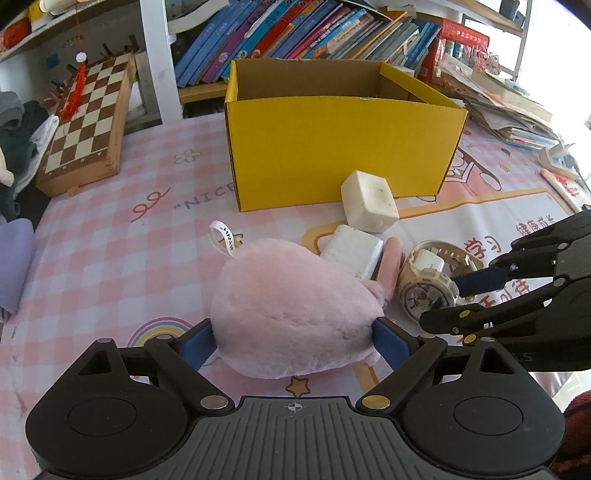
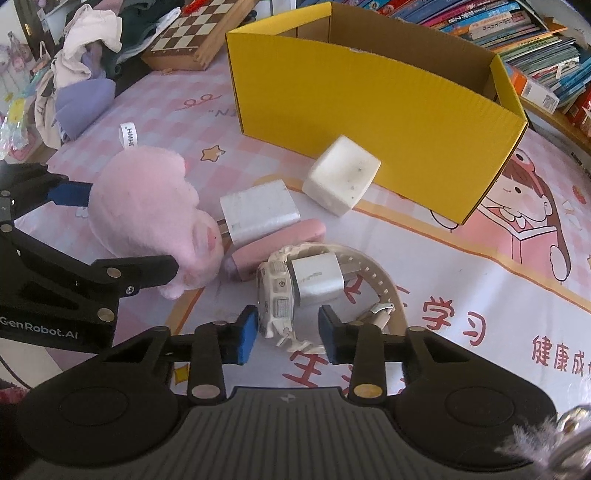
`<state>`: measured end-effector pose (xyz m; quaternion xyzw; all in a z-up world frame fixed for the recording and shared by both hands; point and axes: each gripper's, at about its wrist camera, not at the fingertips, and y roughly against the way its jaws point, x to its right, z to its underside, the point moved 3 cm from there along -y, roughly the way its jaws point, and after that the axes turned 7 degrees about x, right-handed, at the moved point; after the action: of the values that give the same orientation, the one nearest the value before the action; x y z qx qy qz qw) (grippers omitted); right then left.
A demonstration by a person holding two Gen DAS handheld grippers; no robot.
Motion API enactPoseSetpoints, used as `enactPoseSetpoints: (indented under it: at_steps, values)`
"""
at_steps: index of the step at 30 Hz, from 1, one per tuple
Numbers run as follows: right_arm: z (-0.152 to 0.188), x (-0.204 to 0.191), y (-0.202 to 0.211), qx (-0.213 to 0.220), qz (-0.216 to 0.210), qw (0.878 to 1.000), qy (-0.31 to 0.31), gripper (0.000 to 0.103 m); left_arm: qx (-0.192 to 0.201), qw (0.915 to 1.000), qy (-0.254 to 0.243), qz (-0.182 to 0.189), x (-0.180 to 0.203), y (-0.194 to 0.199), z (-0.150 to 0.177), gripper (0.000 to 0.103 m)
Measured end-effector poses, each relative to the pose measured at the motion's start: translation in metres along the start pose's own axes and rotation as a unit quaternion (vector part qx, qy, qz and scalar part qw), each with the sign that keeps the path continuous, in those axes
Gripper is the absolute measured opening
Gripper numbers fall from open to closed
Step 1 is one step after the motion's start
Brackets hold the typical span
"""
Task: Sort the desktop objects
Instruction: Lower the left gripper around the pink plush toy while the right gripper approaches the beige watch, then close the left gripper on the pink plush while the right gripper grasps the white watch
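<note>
A pink plush toy [image 1: 291,314] lies on the mat, and my left gripper [image 1: 295,343] has a blue pad pressed against each side of it. It also shows in the right wrist view [image 2: 147,210]. My right gripper [image 2: 288,338] is open, its pads on either side of a white wristwatch [image 2: 280,299] without touching it. A small white charger [image 2: 317,280] rests on the watch. A white power adapter [image 2: 258,214], a pink case [image 2: 280,243] and a white speckled block [image 2: 341,181] lie between the toy and the open yellow cardboard box [image 2: 388,110].
A folded chessboard [image 1: 88,122] sits at the back left. Clothes [image 2: 88,48] are piled at the mat's left edge. Shelved books [image 1: 295,33] stand behind the box, and stacked papers [image 1: 498,107] and a power strip [image 1: 557,158] lie at the right.
</note>
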<state>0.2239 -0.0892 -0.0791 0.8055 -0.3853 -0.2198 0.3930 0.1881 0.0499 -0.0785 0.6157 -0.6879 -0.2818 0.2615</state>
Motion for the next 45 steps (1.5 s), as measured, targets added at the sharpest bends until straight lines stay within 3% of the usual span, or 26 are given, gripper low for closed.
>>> enactPoseSetpoints:
  at_steps: [14, 25, 45]
  values:
    - [-0.001, -0.009, 0.007, 0.014, -0.002, 1.0, 0.022, 0.019, 0.002, 0.9999, 0.007, 0.007, -0.002, -0.001, 0.0, 0.091]
    - [-0.003, -0.01, 0.023, 0.043, 0.018, 0.999, 0.017, 0.018, 0.035, 0.9993, 0.01, 0.006, -0.005, 0.017, -0.003, 0.069]
    - [0.0, -0.008, 0.057, 0.078, 0.045, 0.996, -0.007, 0.018, 0.104, 0.9938, 0.038, 0.015, -0.011, 0.057, -0.012, 0.067]
